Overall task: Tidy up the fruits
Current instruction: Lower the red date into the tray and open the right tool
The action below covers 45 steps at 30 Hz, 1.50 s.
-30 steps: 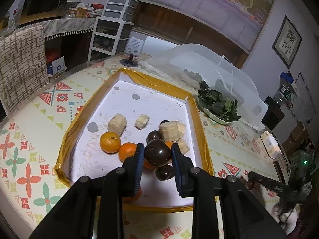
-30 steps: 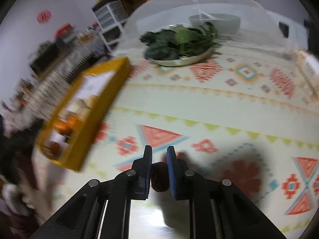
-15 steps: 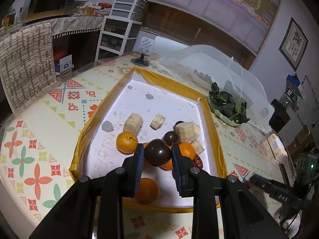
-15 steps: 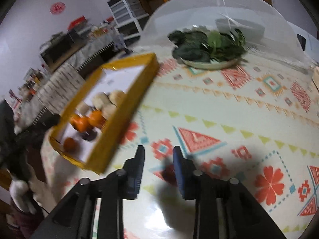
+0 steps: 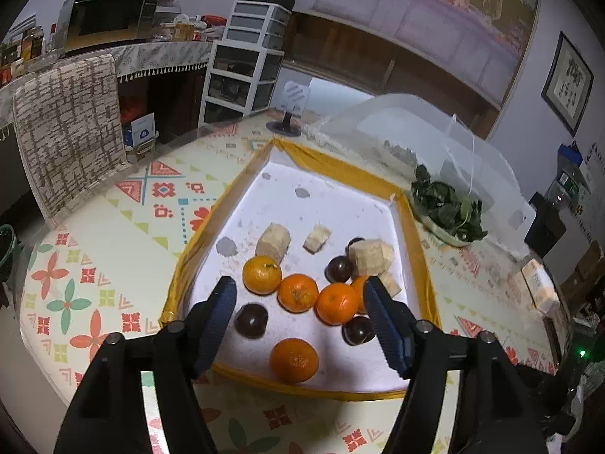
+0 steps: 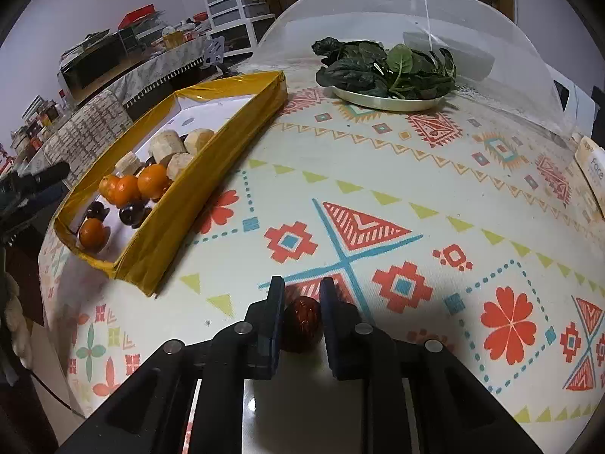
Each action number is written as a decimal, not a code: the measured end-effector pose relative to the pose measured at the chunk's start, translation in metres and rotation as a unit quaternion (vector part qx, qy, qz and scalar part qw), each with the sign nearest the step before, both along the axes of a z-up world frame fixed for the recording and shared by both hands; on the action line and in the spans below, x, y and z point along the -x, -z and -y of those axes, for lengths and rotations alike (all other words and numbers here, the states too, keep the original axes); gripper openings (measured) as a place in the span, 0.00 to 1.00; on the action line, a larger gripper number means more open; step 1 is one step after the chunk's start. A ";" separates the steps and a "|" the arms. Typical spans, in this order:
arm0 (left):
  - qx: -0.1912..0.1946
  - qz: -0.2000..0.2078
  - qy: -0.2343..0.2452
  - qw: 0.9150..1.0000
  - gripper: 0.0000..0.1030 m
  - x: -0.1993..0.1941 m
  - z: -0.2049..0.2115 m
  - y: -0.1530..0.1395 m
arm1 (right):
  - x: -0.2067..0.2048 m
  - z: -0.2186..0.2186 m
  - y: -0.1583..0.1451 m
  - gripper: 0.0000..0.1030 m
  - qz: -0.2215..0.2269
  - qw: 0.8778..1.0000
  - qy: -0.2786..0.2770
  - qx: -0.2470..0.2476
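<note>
Right gripper [image 6: 301,304] clamped on dark red fruit [image 6: 302,323]; yellow tray [image 6: 211,174] lies toward surface's far-left corner. Left gripper [image 5: 300,297] apart, empty, over tray's near edge.

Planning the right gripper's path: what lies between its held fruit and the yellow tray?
Only bare patterned tablecloth between the dark red fruit and tray, right wrist view.

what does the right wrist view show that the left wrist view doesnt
Only the right wrist view shows the right gripper, its jaws around a dark red fruit.

Only the left wrist view shows the left gripper with its jaws wide open and empty above the fruits, and a framed picture on the wall.

Both show the yellow-rimmed tray holding oranges, dark fruits and pale chunks, and the plate of greens.
</note>
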<state>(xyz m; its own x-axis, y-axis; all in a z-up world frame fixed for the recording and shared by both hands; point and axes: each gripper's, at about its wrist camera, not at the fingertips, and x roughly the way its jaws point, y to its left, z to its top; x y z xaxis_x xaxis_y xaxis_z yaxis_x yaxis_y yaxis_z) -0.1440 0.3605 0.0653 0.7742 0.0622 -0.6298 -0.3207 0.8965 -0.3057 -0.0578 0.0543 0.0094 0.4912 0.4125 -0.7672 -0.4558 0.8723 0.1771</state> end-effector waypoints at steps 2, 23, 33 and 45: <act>0.001 0.004 -0.006 1.000 0.70 0.003 -0.003 -0.003 | 0.001 -0.001 -0.007 0.19 0.002 1.000 -0.001 -0.013; -0.001 0.021 -0.018 1.000 0.72 0.021 -0.023 -0.010 | -0.044 -0.124 -0.043 0.18 -0.039 0.989 -0.079 -0.117; 0.013 0.031 0.006 0.999 0.76 0.016 -0.025 -0.003 | 0.014 -0.052 -0.029 0.51 0.006 0.991 -0.132 0.012; 0.006 0.023 0.004 1.000 0.76 0.018 -0.016 -0.006 | 0.017 -0.078 0.004 0.40 0.033 0.976 -0.203 0.071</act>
<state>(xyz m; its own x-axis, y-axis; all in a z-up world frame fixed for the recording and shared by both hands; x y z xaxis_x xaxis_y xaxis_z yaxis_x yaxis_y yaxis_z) -0.1621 0.3765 0.0708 0.8034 0.0481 -0.5935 -0.2981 0.8953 -0.3310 -0.0752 0.1323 0.0055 0.3591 0.4756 -0.8031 -0.7758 0.6305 0.0265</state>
